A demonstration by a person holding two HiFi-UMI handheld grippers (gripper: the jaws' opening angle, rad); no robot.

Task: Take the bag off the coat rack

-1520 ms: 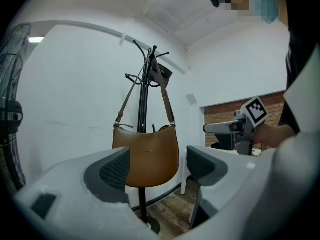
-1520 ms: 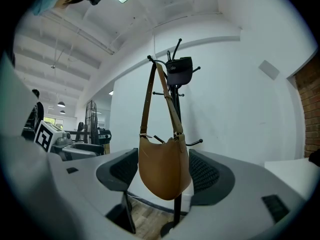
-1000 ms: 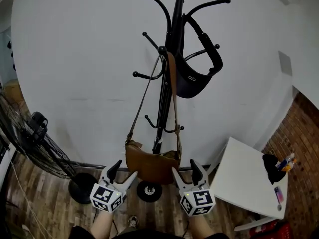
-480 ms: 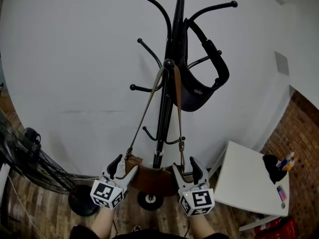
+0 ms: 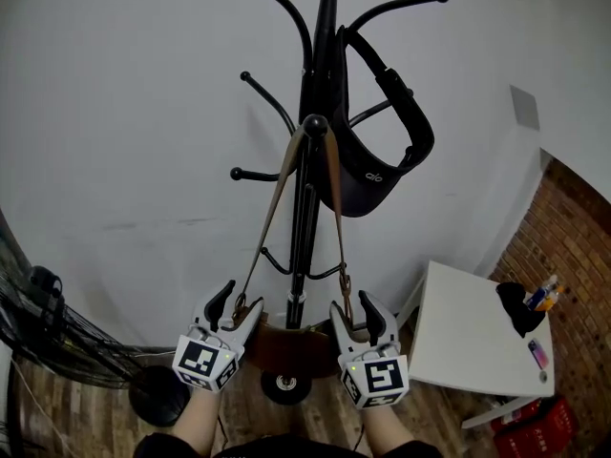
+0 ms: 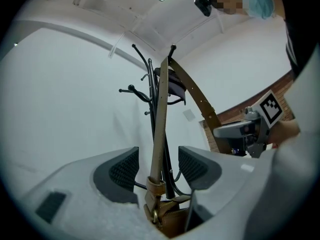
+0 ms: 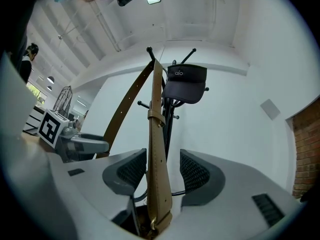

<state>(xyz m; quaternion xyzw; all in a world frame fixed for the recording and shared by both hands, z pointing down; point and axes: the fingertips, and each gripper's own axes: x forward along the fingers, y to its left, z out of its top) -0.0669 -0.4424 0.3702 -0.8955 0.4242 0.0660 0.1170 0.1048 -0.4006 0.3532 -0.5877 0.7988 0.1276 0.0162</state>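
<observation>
Two straps (image 5: 271, 208), left gripper (image 5: 241, 300) and right gripper (image 5: 351, 305) closing round them, visor (image 5: 368, 175) above, table (image 5: 458, 332) right

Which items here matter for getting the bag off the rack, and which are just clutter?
Job: brown bag, strap, coat rack, left gripper, right gripper (both jaws closing, strap between them).
Clutter: black visor on the rack, white table, fan.

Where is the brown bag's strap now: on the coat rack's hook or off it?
On. The strap loops over a hook of the coat rack, both sides running down to the bag.
</observation>
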